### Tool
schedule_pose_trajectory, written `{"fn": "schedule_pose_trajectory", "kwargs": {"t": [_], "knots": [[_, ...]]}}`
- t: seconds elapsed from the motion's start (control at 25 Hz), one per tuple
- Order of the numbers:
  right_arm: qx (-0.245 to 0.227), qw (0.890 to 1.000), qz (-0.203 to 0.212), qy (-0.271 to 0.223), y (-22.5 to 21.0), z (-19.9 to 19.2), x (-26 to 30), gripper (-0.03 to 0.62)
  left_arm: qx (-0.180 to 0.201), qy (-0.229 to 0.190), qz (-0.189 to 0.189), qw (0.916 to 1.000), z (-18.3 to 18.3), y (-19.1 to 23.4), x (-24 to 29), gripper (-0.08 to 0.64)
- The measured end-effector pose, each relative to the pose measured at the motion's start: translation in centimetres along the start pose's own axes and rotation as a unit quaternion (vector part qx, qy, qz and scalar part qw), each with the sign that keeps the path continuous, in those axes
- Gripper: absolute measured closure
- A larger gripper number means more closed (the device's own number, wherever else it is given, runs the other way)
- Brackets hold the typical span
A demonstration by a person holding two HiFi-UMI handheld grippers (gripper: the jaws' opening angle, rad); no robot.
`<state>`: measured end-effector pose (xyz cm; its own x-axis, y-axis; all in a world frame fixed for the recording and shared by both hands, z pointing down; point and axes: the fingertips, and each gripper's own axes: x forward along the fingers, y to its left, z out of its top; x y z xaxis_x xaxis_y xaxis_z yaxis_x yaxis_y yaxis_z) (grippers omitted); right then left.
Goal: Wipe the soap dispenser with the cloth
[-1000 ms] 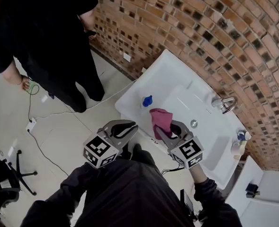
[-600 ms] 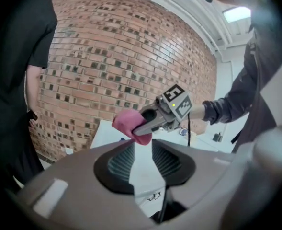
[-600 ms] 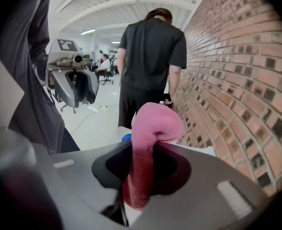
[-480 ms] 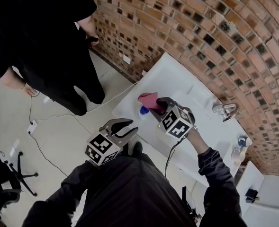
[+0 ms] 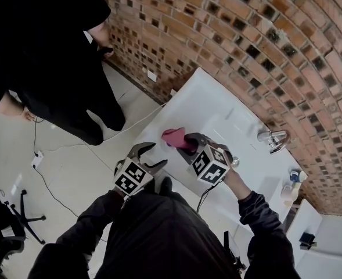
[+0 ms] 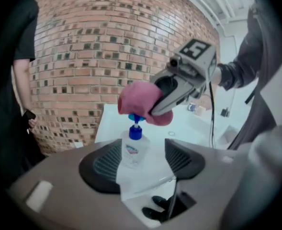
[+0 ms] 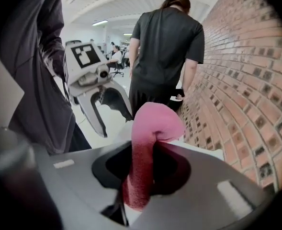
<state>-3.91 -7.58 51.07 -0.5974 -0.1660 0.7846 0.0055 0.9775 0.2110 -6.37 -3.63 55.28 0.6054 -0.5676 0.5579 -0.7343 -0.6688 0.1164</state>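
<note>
Since the earlier frames both grippers have come down toward the white counter (image 5: 212,104). The right gripper (image 5: 186,142) has carried the pink cloth (image 5: 172,136) leftward from the basin side to the counter's left end. The left gripper (image 5: 151,156) has just been opening its jaws.

In the head view the cloth hangs over the near left part of the counter. The soap dispenser is hidden beneath it there. The left gripper sits just left of the right one, at the counter's near edge, with its jaws spread. The tap (image 5: 273,138) is well apart, far to the right. A bystander (image 5: 43,51) in black stands far left on the floor.

In the left gripper view the soap dispenser (image 6: 132,148), a clear bottle with a blue pump, stands upright on the counter. It is framed in the gap between the two dark pads (image 6: 102,164), and neither presses on it. Whether it is already between them or just ahead cannot be told. The cloth rests at the pump head, covering its nozzle.

In the right gripper view the jaws are clamped narrowly on the cloth. It stands up out of them and folds over at its tip, blocking the bottle from sight. Beyond it, to the left, the other gripper shows with its jaws apart and nothing in them.

As a judgement, the wipe is only starting. The cloth is in hand and has reached the pump top, but the bottle is not yet steadied. The pump and the whole body remain to be rubbed.
</note>
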Motion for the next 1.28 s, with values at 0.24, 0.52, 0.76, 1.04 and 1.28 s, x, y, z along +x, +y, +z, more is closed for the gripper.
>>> {"fn": "schedule_pose_trajectory", "kwargs": {"t": [0.24,0.52,0.76,1.04,1.28], "knots": [[0.088,0.995,-0.014,-0.045,-0.7,0.0,-2.3,0.507,0.118,0.051,-0.045,0.9907,-3.5,0.5,6.2,0.127],[0.128,0.991,-0.029,-0.042,-0.3,-2.3,-3.6,0.507,0.182,0.080,-0.097,0.9753,-4.5,0.8,9.6,0.075],[0.153,0.987,-0.035,-0.038,-0.2,-3.8,-4.0,0.506,0.227,0.102,-0.124,0.9605,-5.2,1.4,10.9,0.102],[0.177,0.983,-0.039,-0.037,-0.2,-4.9,-4.2,0.507,0.212,0.080,-0.138,0.9641,-5.2,1.4,10.9,0.179],[0.221,0.972,-0.035,-0.079,-1.0,-3.4,-5.4,0.507,0.072,-0.005,-0.234,0.9695,-1.2,-0.6,7.1,0.186]]}}
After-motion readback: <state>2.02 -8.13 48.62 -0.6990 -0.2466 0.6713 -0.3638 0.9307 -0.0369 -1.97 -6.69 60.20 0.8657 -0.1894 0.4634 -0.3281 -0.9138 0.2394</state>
